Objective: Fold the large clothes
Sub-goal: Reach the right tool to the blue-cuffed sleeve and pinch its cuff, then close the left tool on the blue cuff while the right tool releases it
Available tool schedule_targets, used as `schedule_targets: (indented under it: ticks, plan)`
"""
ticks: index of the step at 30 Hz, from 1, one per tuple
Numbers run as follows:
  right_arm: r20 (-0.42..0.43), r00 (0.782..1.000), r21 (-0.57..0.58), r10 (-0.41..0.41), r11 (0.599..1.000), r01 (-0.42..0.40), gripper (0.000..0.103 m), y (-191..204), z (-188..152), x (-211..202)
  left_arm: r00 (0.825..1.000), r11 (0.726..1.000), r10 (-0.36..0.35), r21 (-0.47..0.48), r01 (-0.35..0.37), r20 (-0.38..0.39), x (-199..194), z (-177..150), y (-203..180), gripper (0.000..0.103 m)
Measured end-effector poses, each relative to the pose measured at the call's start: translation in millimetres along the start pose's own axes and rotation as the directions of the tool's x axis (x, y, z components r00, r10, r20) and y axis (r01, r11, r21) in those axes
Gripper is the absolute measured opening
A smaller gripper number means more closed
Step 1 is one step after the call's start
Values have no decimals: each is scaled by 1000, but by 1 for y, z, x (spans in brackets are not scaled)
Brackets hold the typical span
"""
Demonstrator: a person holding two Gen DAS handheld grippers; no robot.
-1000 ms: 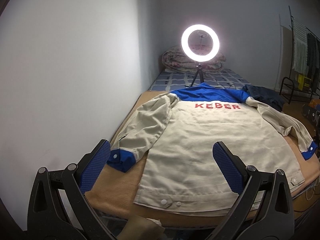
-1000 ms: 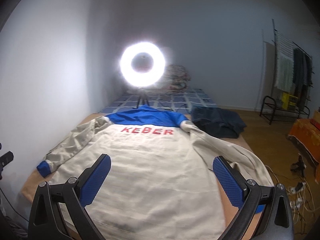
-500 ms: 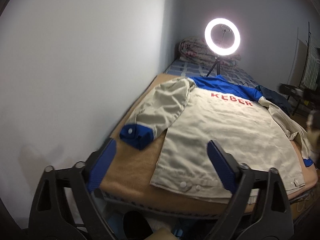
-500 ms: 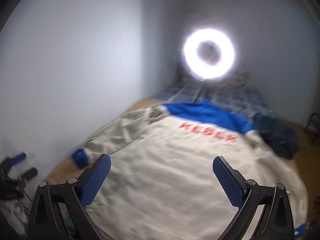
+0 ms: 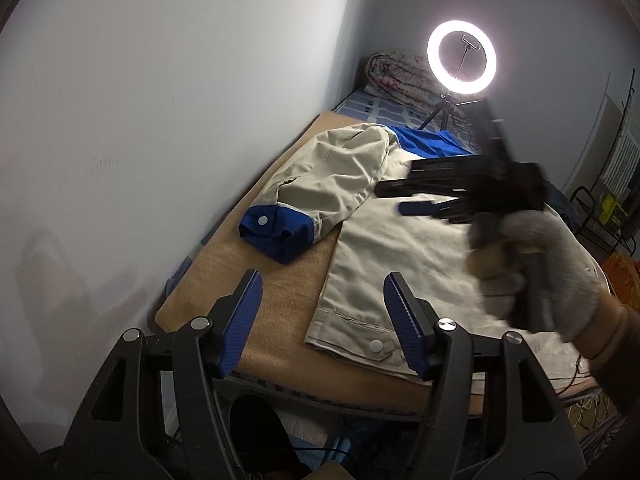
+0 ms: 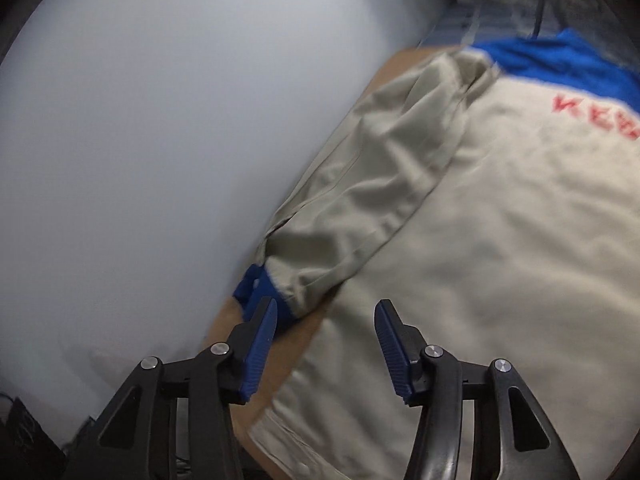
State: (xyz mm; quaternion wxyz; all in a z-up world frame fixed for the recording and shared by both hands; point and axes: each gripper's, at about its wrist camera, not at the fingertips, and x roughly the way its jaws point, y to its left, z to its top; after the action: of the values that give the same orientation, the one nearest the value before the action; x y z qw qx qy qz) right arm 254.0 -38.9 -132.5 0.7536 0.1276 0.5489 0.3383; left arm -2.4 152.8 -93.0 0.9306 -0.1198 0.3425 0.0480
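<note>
While one beige jacket (image 5: 404, 248) lies back-up on the bed (image 5: 280, 284), blue yoke, red lettering, one blue-cuffed sleeve folded alongside, left gripper (image 5: 322, 320) and right gripper (image 6: 326, 350) both spread, empty, above its hem.

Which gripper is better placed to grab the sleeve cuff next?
Probably the right gripper: open, its left finger close to the blue cuff. The left gripper sits back at the bed's edge.

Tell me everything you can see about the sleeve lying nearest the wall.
The sleeve is beige woven cloth, wrinkled, ending in a blue cuff with a white snap. It lies flat on the tan blanket, angled from the shoulder toward the wall side, its inner edge overlapping the jacket body. Neither claw touches it.
</note>
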Motion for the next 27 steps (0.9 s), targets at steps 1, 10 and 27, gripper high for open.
schedule_targets:
  ticks: [1, 10, 27]
  plan:
    - [-15, 1000, 20, 17, 1000, -16, 54, 2, 1, 10, 1000, 1000, 5, 2, -5, -2, 0, -1, 0, 65]
    - [-113, 992, 207, 48, 978, -23, 54, -11, 1, 96, 999, 999, -15, -44, 13, -50, 8, -2, 12, 73]
    - [-60, 995, 66, 75, 995, -71, 4, -7, 18, -4, 992, 995, -102, -29, 100, -78, 17, 19, -3, 73]
